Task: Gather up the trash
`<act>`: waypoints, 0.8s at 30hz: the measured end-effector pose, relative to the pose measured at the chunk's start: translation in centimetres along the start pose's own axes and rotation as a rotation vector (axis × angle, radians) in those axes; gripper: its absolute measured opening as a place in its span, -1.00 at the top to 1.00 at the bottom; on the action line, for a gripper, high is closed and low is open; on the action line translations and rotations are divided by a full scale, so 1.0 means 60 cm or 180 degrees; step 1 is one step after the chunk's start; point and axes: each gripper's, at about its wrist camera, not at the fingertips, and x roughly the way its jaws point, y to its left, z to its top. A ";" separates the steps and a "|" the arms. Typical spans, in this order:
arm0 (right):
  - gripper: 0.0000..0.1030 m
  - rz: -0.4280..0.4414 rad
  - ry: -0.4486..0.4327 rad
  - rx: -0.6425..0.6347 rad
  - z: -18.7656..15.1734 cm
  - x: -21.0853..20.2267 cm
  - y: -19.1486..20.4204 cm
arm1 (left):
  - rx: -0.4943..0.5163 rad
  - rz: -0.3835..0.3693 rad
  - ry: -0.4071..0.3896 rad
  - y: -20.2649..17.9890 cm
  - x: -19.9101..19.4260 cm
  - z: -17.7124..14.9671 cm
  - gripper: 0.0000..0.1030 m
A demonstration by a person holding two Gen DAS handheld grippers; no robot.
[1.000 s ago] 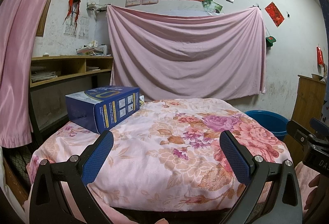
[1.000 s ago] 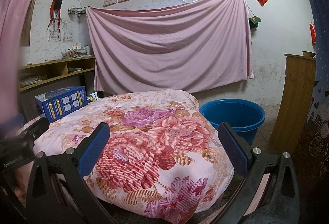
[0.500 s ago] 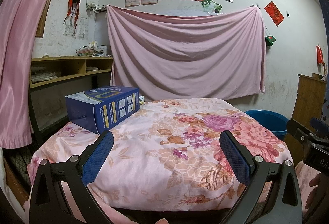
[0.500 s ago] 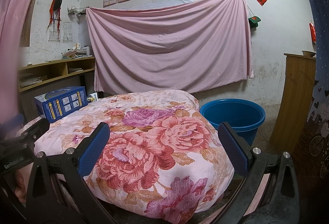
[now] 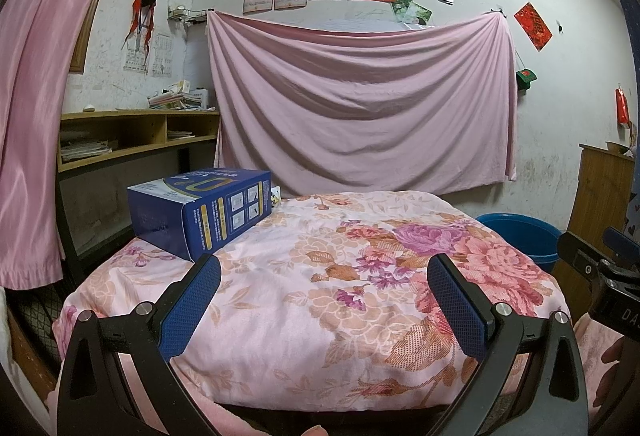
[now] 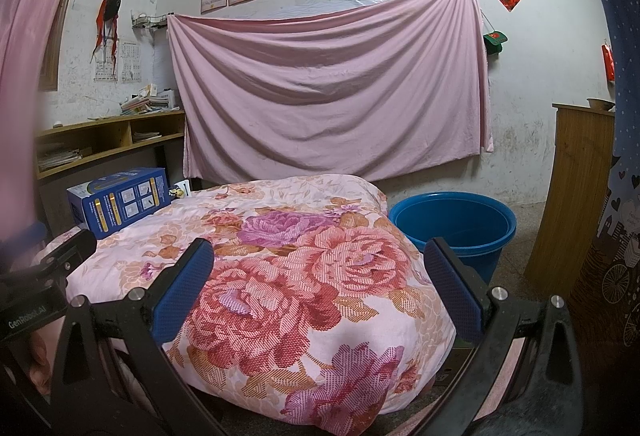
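Note:
A blue cardboard box (image 5: 200,212) lies on the far left of a table covered by a floral pink cloth (image 5: 320,276); the right wrist view shows the same box (image 6: 120,202) at the left. A blue plastic tub (image 6: 456,232) stands on the floor right of the table, its rim also showing in the left wrist view as the tub (image 5: 520,236). My left gripper (image 5: 324,300) hovers open over the near edge of the cloth, holding nothing. My right gripper (image 6: 320,284) is open over the cloth's right corner, empty too.
A pink sheet (image 5: 360,108) hangs on the back wall. Wooden shelves (image 5: 132,140) with papers line the left wall. A wooden cabinet (image 6: 576,192) stands at the right. A small white item (image 6: 182,190) sits behind the box. A pink curtain (image 5: 32,96) hangs at left.

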 end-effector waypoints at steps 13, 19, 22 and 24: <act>-1.00 -0.0001 -0.0002 0.0000 0.000 -0.001 0.000 | 0.0007 -0.0005 0.0001 0.002 0.001 0.000 -0.96; -1.00 -0.0001 -0.0001 0.0002 0.000 0.000 0.002 | 0.0010 -0.0004 0.0002 0.002 0.001 0.000 -0.96; -1.00 0.0000 0.0001 0.0001 0.000 0.000 0.001 | 0.0008 -0.0004 0.0002 0.003 0.001 0.000 -0.96; -1.00 0.0000 0.0001 0.0000 0.000 0.000 0.001 | 0.0006 0.0010 0.0007 0.003 0.002 0.000 -0.96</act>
